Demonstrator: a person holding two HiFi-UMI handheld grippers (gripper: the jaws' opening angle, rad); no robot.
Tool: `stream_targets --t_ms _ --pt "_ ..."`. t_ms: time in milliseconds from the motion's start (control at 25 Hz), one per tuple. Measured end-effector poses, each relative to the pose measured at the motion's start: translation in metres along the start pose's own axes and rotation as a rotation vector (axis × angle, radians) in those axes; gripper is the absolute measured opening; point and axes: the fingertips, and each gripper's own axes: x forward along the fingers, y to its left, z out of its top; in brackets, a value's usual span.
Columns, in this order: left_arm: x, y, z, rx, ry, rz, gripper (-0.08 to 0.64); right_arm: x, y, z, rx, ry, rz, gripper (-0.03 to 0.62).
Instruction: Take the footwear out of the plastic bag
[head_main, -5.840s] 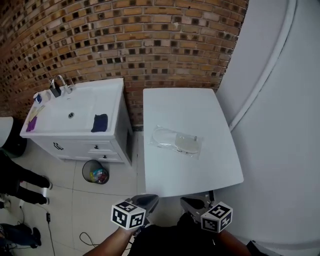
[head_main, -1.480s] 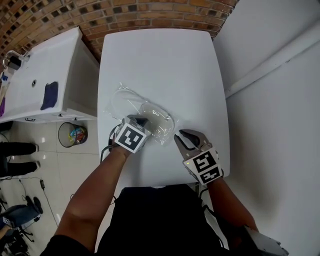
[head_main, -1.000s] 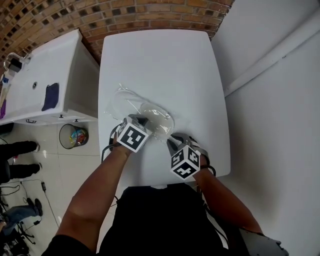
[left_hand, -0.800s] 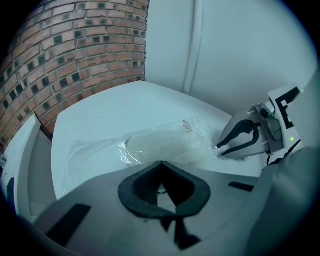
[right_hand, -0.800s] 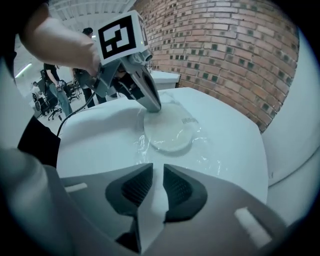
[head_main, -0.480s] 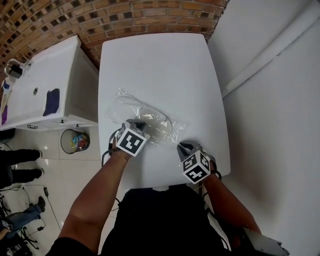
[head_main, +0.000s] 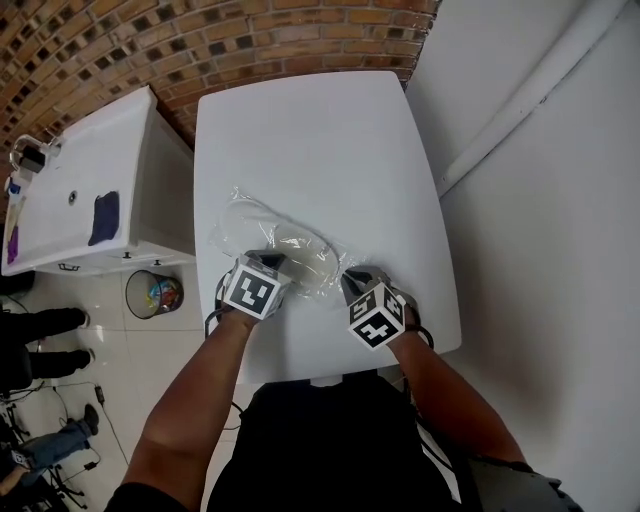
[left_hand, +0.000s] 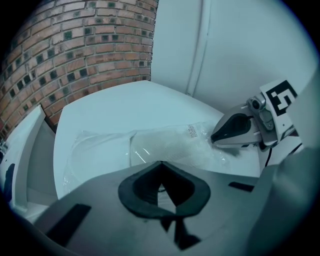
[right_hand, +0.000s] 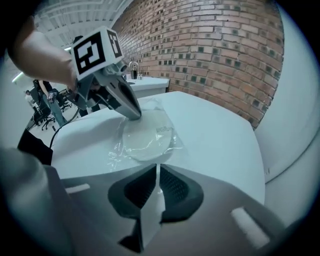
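A clear plastic bag (head_main: 240, 222) lies across the white table (head_main: 310, 130) with flat white footwear (head_main: 300, 250) inside it. My left gripper (head_main: 272, 260) is shut on the bag's near edge; in the right gripper view its tips (right_hand: 135, 115) pinch the film beside the footwear (right_hand: 145, 135). My right gripper (head_main: 350, 280) is at the bag's right end. Its jaws are closing, with a thin slit between the pads (right_hand: 170, 187) and the film's edge at their tips. The left gripper view shows the bag (left_hand: 100, 150) and the right gripper (left_hand: 214, 138) touching its crinkled end.
A white sink cabinet (head_main: 80, 200) stands left of the table, with a waste bin (head_main: 155, 292) on the tiled floor beside it. A brick wall (head_main: 200, 40) runs behind and a white wall (head_main: 540, 200) on the right. People's legs (head_main: 40, 335) show at far left.
The right gripper's wide jaws have narrowed to a slit; it drew back briefly, then came to the bag's right end again. The left gripper has kept its hold on the bag.
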Motion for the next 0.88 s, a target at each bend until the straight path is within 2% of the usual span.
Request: stream_targets --t_ms 160,400,480,600,680,880 --pt "-0.004 -0.002 -0.004 0.005 -0.001 -0.003 0.006 0.006 0.006 -0.013 -0.01 0.037 0.018 0.014" --pt "-0.005 -0.002 -0.008 0.004 -0.015 0.009 0.006 0.006 0.008 -0.017 -0.015 0.009 0.035 0.008" --pt "-0.006 -0.001 -0.01 -0.019 -0.016 0.006 0.006 0.003 0.009 -0.015 0.003 -0.014 0.048 0.011" --pt "-0.006 -0.007 -0.01 -0.096 -0.035 -0.054 0.005 -0.009 0.009 -0.005 0.095 -0.092 0.095 0.037" --pt "-0.006 -0.008 -0.009 -0.113 -0.048 -0.068 0.005 -0.013 0.01 -0.002 0.174 -0.13 0.131 0.044" --pt "-0.013 -0.008 -0.004 -0.117 -0.072 -0.061 0.005 -0.008 0.014 -0.004 0.288 -0.112 0.172 0.044"
